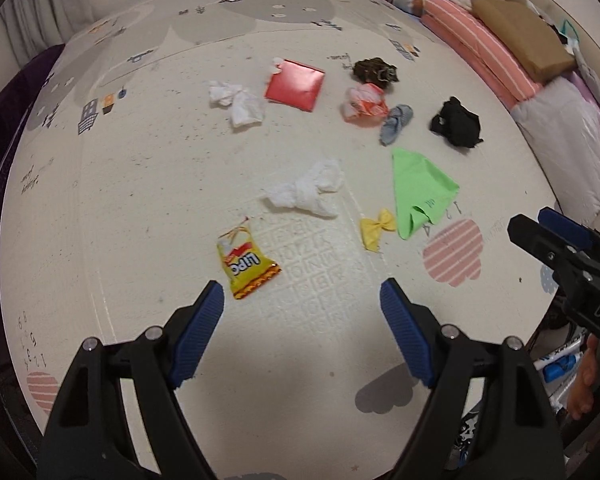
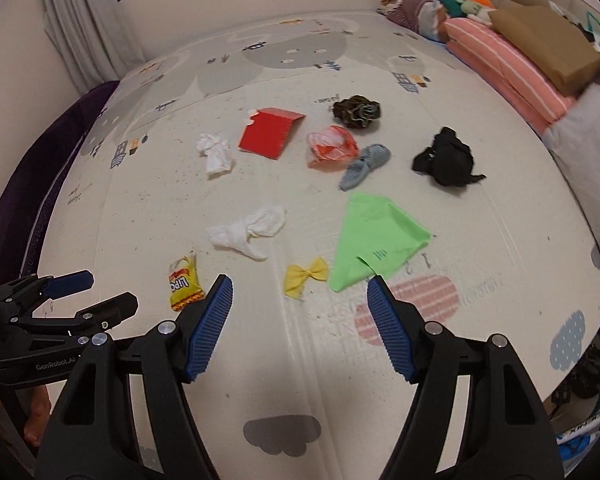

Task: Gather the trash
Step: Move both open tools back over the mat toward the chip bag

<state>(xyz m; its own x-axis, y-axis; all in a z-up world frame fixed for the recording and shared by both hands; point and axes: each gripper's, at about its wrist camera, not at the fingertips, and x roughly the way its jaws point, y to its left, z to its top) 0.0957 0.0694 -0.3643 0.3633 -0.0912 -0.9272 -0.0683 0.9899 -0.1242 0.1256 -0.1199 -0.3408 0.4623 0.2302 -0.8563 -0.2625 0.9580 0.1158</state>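
Trash lies scattered on a cream play mat (image 1: 140, 200). Nearest my left gripper (image 1: 302, 294), which is open and empty, is a yellow snack packet (image 1: 246, 264), with a crumpled white tissue (image 1: 308, 190) beyond. A yellow wrapper (image 2: 305, 274) and a green paper sheet (image 2: 374, 240) lie just ahead of my open, empty right gripper (image 2: 300, 288). Farther off are a red paper square (image 1: 295, 85), another white tissue (image 1: 238, 102), an orange-white crumpled bag (image 1: 364, 102), a grey-blue sock (image 1: 396, 123), and dark cloth lumps (image 1: 456, 122).
Folded bedding and cushions (image 1: 500, 40) line the right edge of the mat. A dark purple blanket (image 2: 40, 152) lies along the left edge. Curtains (image 2: 76, 12) hang at the far left. Bags and wires (image 1: 560, 364) sit off the mat at lower right.
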